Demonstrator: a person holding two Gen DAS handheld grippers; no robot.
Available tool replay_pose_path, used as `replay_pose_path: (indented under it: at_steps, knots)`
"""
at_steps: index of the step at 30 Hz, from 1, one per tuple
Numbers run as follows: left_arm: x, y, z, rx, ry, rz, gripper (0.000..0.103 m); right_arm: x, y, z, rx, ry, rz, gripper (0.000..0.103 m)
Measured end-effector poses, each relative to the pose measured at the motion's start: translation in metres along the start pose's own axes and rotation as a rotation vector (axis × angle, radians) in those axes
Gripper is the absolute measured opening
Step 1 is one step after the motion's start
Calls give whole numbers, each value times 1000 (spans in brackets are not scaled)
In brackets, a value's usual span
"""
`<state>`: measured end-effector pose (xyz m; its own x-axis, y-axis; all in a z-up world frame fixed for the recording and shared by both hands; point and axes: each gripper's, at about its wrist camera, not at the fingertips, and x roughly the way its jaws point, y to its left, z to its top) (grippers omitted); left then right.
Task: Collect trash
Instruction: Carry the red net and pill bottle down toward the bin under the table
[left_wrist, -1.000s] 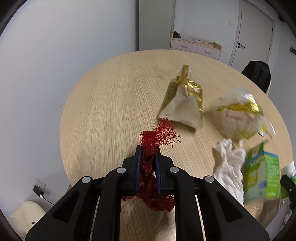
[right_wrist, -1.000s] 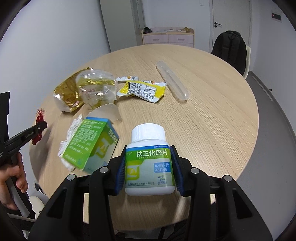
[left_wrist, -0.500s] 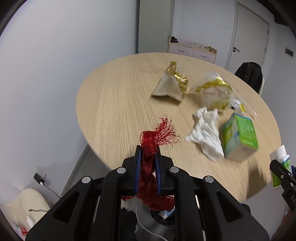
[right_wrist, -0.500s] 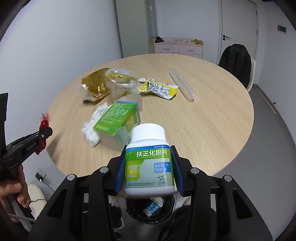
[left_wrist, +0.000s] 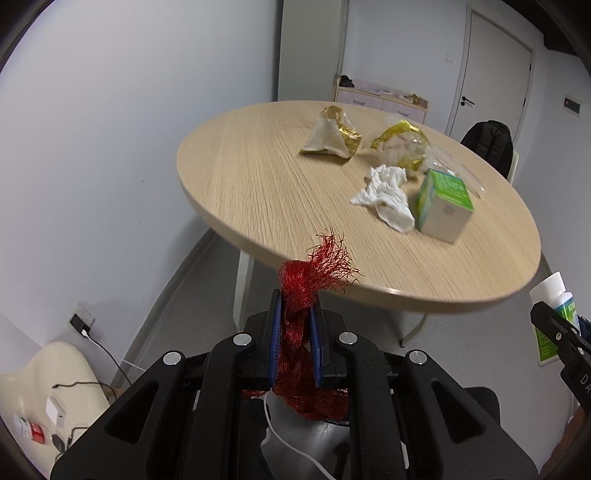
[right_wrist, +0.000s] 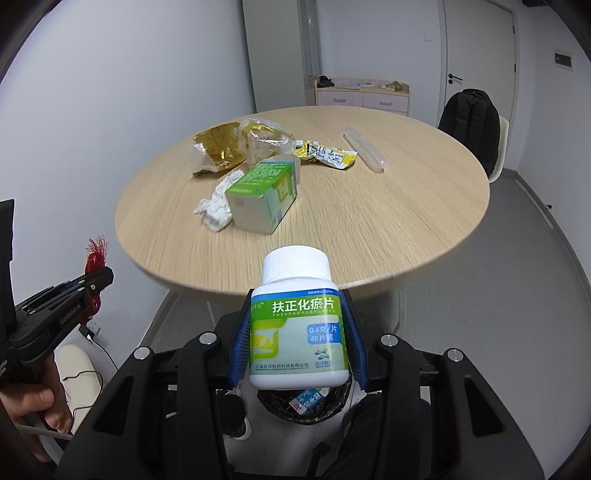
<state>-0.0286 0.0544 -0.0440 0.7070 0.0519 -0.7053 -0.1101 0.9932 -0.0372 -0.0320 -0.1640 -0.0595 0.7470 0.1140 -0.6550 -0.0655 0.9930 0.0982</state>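
My left gripper (left_wrist: 295, 302) is shut on a bunch of red mesh netting (left_wrist: 314, 275), held off the near edge of the round wooden table (left_wrist: 258, 192). My right gripper (right_wrist: 298, 306) is shut on a white pill bottle (right_wrist: 298, 325) with a green and blue label, held above a black bin (right_wrist: 306, 406) that has a small wrapper inside. The left gripper (right_wrist: 99, 277) with the red netting (right_wrist: 96, 254) shows at the left of the right wrist view. The pill bottle (left_wrist: 554, 306) shows at the right edge of the left wrist view.
On the table lie a green carton (right_wrist: 262, 195), a crumpled white tissue (right_wrist: 216, 206), a gold foil bag (right_wrist: 219, 147), a clear plastic wrapper (right_wrist: 264, 142), a yellow packet (right_wrist: 327, 157) and a clear tube (right_wrist: 364, 153). A black backpack (right_wrist: 469, 125) rests on a chair behind.
Both grippers have drawn back from over the table to beyond its near edge, still holding the netting and the bottle. The bin has come into view under the right gripper.
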Motion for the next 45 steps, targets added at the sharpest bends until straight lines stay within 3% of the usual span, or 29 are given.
replay_pose_path:
  at_steps: [10,19,28,45]
  knots:
    - [-26,0,-36,-7,-15,-15,13,-22,3,-34,-15,-13,-11,41]
    - [-24,-8,-69,16,1,-39,13,-23,3,-60,-19,-6,-27,41]
    - [-1,-16,-89,43,26,-60,13,0,4,-79,-22,33,-39,41]
    - [79,-27,-121,51,83,-96,13,58,-5,-108,-34,107,-20,41]
